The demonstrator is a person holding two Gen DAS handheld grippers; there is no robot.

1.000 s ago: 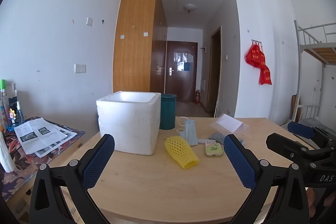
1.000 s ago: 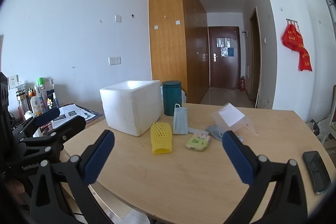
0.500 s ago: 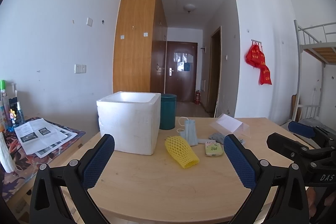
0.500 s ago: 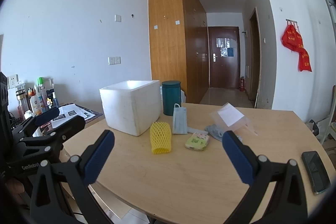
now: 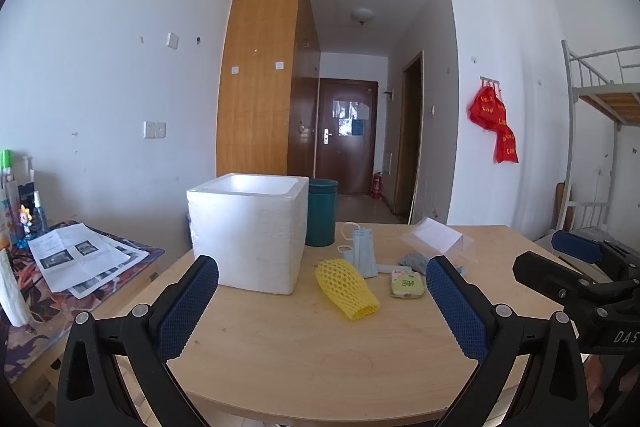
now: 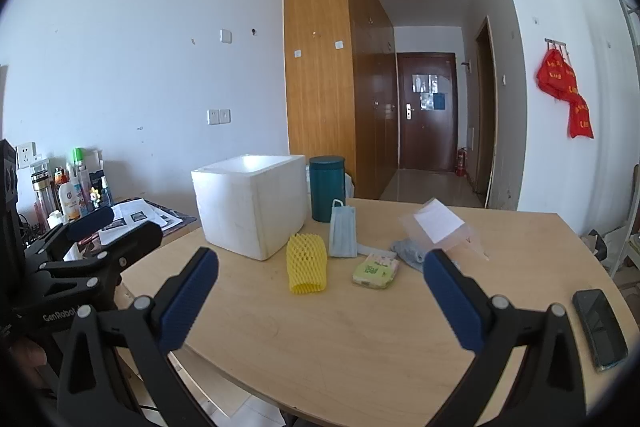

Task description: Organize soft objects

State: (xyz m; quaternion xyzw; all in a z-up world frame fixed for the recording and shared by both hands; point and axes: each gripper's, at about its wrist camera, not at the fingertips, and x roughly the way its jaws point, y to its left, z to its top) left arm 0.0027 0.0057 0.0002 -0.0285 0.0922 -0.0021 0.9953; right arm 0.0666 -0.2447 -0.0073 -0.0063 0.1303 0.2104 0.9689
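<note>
On the wooden table (image 5: 304, 355) lie a yellow foam net sleeve (image 5: 346, 289), a pale blue face mask (image 5: 362, 253), a small green tissue pack (image 5: 407, 285), a grey cloth (image 5: 412, 261) and a clear plastic bag (image 5: 438, 241). A white foam box (image 5: 250, 233) with an open top stands left of them. The same sleeve (image 6: 307, 263), mask (image 6: 343, 233), tissue pack (image 6: 376, 270) and box (image 6: 252, 205) show in the right wrist view. My left gripper (image 5: 322, 301) and right gripper (image 6: 320, 297) both hover open and empty over the near table edge.
A dark teal canister (image 5: 321, 211) stands behind the box. A black phone (image 6: 599, 327) lies at the table's right. A side table (image 5: 84, 259) on the left carries papers and bottles (image 6: 70, 187). A bunk bed (image 5: 600, 99) stands far right.
</note>
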